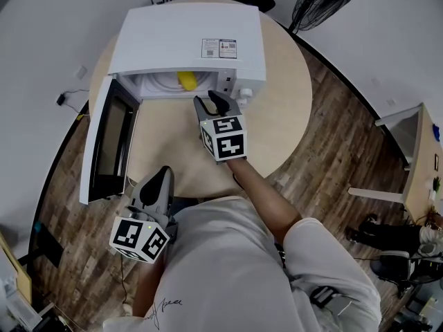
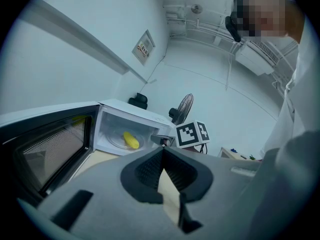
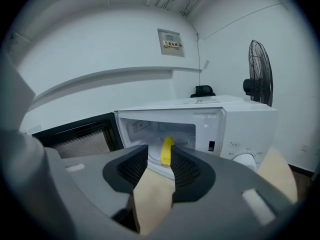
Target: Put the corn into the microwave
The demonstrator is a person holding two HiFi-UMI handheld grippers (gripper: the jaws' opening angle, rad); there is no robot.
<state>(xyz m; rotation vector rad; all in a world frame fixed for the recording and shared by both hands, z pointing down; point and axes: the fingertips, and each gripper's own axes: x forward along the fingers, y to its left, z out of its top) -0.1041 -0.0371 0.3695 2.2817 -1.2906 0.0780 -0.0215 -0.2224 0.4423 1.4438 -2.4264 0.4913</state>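
corn (image 1: 185,81) inside microwave (image 1: 173,33) | label (image 1: 219,48) unreadable | left claw (image 1: 165,173) pressed together | right claw (image 1: 206,99) spread

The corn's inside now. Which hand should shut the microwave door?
Probably left: the left gripper sits beside the open door, while the right gripper is at the opening of the microwave, further from it.

R gripper (image 1: 210,97) held fwd on extended R arm (image 1: 266,196), jaws parted, nothing gripped. L gripper (image 1: 164,173) held low nr torso, jaws closed tip-to-tip, empty.
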